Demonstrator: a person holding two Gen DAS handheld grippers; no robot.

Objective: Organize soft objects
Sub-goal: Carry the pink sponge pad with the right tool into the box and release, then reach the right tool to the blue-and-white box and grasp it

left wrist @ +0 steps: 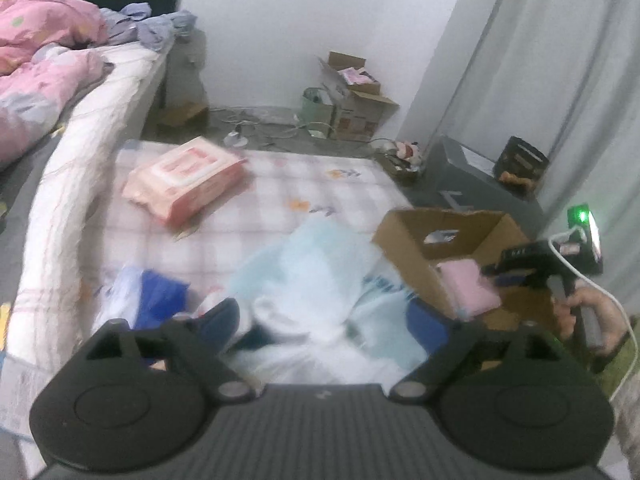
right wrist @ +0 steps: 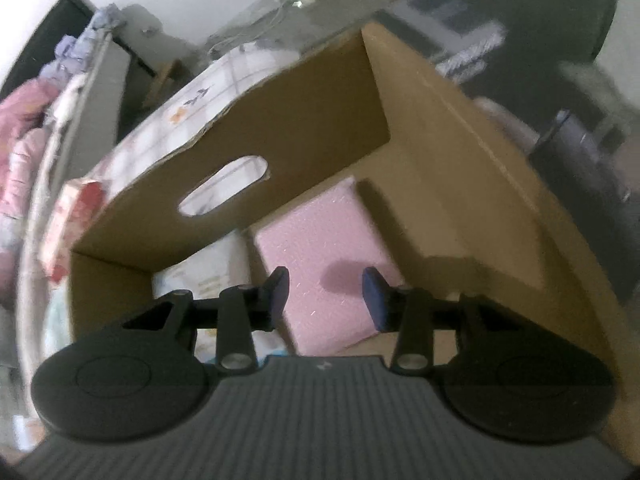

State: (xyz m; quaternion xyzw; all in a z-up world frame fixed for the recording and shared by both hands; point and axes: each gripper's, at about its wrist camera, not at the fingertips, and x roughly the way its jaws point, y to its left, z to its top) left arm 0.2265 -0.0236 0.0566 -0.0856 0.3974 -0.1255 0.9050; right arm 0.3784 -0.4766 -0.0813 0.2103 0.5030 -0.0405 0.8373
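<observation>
Now, left gripper (left wrist: 336,320): jaws spread wide, nothing between, poised over pale blue-and-white soft pack (left wrist: 316,280) on checked mattress (left wrist: 280,184). Pack looks light, squashy, plastic-skinned, likely slippery; best pinch across bunched middle, not loose film edge. Pink wipes pack (left wrist: 184,184) farther off, near bed: firmer, blockier, grip across short side. Right gripper (right wrist: 326,294): jaws part-open, empty, above pink foam-like pad (right wrist: 320,248) lying flat inside cardboard box (right wrist: 460,168). Pad light, compressible. White pack (right wrist: 208,272) beside it in box.
</observation>
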